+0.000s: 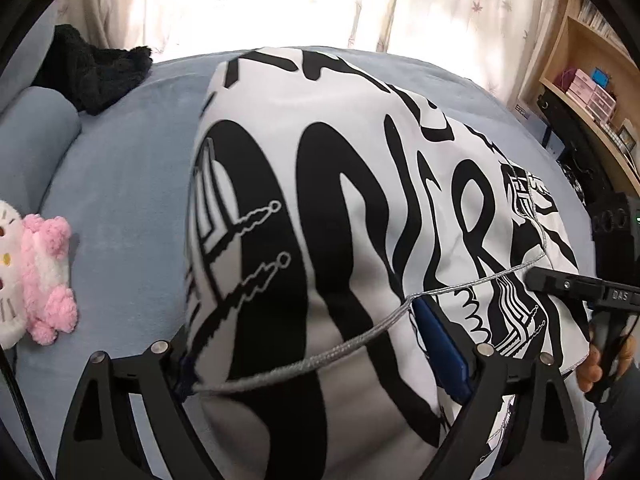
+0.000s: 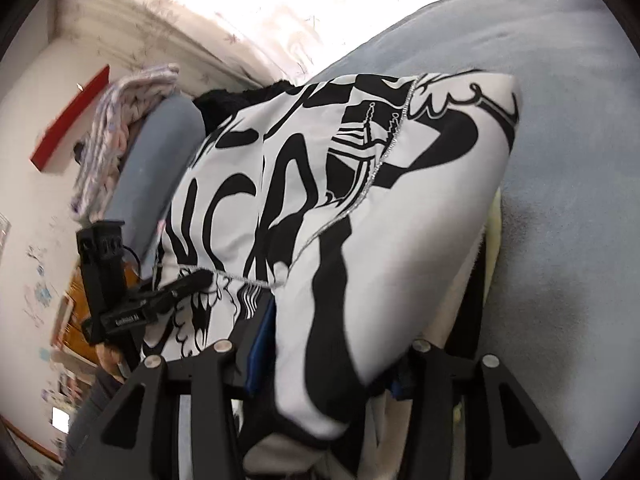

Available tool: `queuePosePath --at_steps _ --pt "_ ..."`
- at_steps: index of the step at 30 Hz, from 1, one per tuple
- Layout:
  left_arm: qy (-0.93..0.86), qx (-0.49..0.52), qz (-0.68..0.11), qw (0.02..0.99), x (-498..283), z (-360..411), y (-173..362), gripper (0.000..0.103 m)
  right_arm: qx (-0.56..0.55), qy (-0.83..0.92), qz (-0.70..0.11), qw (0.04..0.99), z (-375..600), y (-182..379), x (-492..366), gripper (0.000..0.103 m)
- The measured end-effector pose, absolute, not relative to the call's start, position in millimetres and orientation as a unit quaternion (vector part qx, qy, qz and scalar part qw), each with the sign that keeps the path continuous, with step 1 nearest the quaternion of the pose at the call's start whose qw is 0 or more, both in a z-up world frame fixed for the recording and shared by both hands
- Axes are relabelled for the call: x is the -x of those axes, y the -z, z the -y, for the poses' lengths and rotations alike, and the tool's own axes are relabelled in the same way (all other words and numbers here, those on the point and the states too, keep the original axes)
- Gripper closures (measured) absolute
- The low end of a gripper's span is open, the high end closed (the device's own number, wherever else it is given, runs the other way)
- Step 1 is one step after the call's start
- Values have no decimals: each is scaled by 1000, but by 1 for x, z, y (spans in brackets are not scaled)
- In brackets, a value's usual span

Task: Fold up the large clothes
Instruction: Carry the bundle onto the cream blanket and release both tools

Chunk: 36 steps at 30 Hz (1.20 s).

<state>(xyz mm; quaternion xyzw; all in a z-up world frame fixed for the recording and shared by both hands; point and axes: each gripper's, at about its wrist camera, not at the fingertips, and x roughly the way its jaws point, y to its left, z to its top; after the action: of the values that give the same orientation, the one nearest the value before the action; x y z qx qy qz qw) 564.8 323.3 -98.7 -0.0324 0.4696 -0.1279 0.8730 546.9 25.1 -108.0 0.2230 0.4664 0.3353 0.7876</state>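
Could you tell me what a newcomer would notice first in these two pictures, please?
The white garment with bold black lettering fills both views, draped over the blue bed. A pink plush toy lies at the bed's left edge, and a black fuzzy cloth sits at the far left.

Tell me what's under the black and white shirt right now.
The shirt lies over a blue bed cover, with both grippers at its near edge. Whatever lies beneath its middle is covered.
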Motion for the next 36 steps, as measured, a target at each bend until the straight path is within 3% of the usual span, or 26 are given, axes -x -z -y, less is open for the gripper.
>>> queuePosePath --at_steps 7,10,12,15,22,25,36 --pt "74 -26 -416 906 -504 -315 47 15 -155 -271 -467 827 -15 68 -515 56" --pt "60 -17 -400 915 -480 -322 26 38 -123 -250 -426 861 -10 44 -493 56" --pt "57 -9 -398 916 -472 -325 19 64 -104 -236 -392 883 -10 31 -479 56" --pt "53 -3 -399 916 -462 -317 13 86 -81 -243 -357 898 -23 15 -467 57" --pt "39 -63 -409 910 -464 -290 45 87 -52 -240 -377 893 -64 40 -475 58" --pt "25 -64 -424 903 -469 -295 60 87 -29 -204 -398 894 -56 69 -484 71" --pt "9 -40 -431 902 -466 -300 64 87 -42 -186 -414 890 -31 73 -479 71"
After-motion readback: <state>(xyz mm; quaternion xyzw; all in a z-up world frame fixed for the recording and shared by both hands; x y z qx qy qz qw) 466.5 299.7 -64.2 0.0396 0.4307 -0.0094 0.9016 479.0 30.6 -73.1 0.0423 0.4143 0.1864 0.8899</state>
